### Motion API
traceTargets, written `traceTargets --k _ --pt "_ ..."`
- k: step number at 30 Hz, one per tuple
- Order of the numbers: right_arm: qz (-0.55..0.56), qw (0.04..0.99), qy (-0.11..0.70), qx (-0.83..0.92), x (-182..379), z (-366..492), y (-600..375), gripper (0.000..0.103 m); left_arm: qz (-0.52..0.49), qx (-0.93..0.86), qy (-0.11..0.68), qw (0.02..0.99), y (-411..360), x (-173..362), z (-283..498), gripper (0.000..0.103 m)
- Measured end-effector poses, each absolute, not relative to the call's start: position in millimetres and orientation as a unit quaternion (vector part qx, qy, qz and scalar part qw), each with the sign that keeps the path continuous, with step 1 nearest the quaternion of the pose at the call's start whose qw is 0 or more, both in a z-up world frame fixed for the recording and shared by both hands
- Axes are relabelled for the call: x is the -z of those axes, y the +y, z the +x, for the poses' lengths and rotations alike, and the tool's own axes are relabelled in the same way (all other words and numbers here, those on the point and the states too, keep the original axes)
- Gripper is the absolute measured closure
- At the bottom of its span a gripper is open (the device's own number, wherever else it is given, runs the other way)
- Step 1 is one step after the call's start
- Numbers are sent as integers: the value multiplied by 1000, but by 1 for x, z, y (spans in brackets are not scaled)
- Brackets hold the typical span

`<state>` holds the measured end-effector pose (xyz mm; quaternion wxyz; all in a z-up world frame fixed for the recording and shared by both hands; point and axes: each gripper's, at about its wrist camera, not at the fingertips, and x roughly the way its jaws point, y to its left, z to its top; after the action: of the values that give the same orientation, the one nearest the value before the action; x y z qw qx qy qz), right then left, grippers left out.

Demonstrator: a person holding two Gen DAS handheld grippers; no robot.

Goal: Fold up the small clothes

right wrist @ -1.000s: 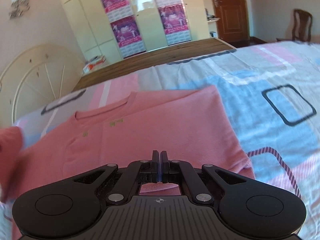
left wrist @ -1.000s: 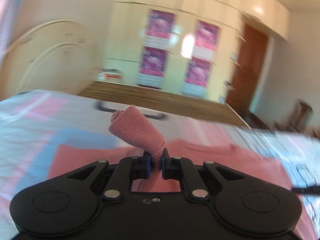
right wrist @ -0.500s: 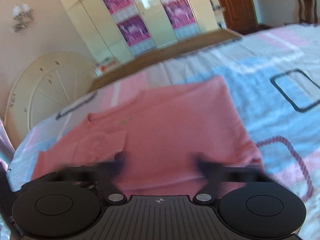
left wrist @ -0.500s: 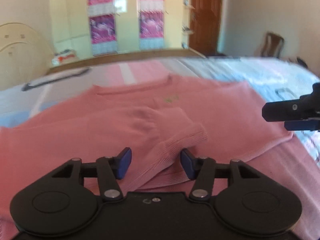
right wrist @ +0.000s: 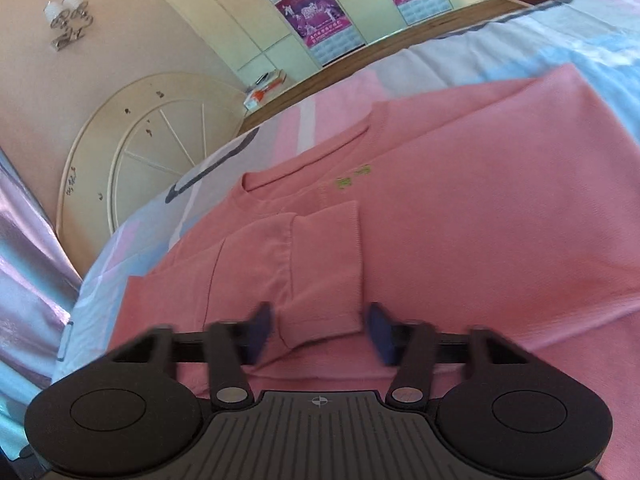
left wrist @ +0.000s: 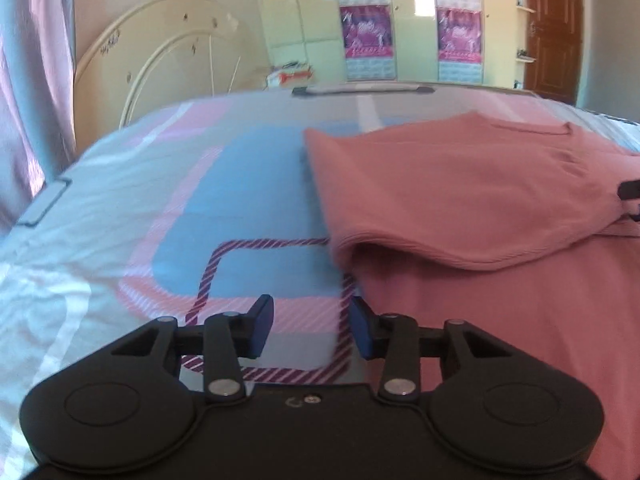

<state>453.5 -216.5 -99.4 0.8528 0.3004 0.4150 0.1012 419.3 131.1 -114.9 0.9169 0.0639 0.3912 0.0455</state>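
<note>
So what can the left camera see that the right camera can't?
Only the left view shows the striped purple square on the sheet, the brown door and the open left gripper over bare bedding.
Only the right view shows the wall lamp, the folded-in sleeve cuff, the green mark under the collar and the open right gripper around that cuff.
Both show the pink sweater, the bed, the round headboard and the purple posters.
</note>
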Motion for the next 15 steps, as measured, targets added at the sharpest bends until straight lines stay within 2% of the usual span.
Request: traceTargets --k 3,4,6,7,10,13,15 --pt "285 857 419 -95 99 461 -210 74 60 -33 386 920 129 119 437 62" --pt "275 860 420 -92 97 462 -208 90 59 -34 388 919 128 122 443 63" --pt "254 868 417 -88 91 462 -205 92 55 -25 386 921 130 121 449 71" --pt "243 875 409 -90 86 460 -202 93 60 -21 388 920 132 122 453 82" --pt "209 909 348 -89 52 440 -207 93 66 -8 391 918 136 124 458 96" --pt "176 937 295 -59 34 415 -222 93 69 -3 394 917 133 128 453 99" --pt "153 924 349 -34 58 424 -230 93 69 -2 396 916 133 129 454 99"
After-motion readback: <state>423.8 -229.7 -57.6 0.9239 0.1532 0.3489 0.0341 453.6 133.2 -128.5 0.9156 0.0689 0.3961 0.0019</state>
